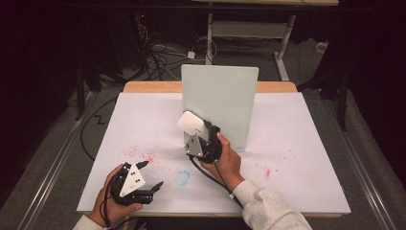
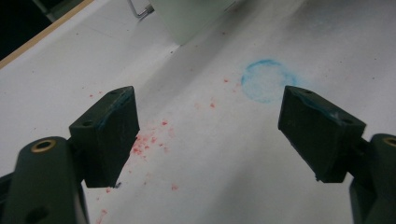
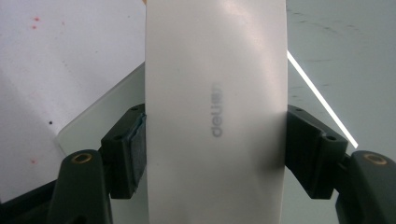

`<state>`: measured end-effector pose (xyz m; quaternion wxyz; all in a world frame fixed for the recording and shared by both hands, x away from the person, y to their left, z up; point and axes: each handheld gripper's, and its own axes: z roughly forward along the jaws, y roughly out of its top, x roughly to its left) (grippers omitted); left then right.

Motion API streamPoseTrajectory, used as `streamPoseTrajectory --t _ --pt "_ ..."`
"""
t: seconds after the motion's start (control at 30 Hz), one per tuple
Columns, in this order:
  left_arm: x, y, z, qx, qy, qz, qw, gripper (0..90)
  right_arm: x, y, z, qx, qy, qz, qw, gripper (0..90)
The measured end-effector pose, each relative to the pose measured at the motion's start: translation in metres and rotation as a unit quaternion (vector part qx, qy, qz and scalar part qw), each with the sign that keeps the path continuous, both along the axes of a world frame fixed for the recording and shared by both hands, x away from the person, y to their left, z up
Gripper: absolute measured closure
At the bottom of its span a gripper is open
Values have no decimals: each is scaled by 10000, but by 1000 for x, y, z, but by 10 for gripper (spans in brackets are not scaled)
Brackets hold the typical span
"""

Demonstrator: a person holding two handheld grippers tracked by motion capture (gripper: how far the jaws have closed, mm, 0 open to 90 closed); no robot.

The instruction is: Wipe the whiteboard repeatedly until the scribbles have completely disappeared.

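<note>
Gripping white eraser block point(image 3: 215, 121) crosswise, right gripper point(image 1: 203, 136) holds it near table point(image 1: 297, 182) centre, just before upright whiteboard point(image 1: 220, 103). Jaws clamp both long sides; logo faces camera. Left gripper point(image 1: 143, 179) idles near front-left corner, jaws spread wide, nothing between them. Judgement: for clean wipe, keep block's face flat to board, press evenly, avoid tipping board backward. Blue ring stain point(image 2: 267, 80) and red specks point(image 2: 149, 140) mark table paper. No containers visible.
</note>
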<state>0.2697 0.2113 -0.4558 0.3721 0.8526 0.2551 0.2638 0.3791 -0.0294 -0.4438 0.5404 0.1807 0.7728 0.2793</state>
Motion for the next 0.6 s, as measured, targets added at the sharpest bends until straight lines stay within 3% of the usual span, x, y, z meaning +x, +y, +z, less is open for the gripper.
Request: streamPoseTrajectory --t 0.1,0.2,0.3,0.43,0.6 --pt "0 1 0 -8 1 3 10000 194 6 -10 19 268 -119 -165 9994 311" --pt "0 0 0 3 11 -3 10000 194 12 -25 40 694 -272 -392 9964 311" --pt "0 0 0 10 9 -6 10000 194 14 -32 47 900 -292 -519 9942 311" --pt "0 -1 0 8 0 -9 10000 195 10 -23 31 625 -307 -457 9965 311" --pt "0 -1 0 36 4 -13 10000 195 -1 -3 -5 -22 -28 -84 10000 310"
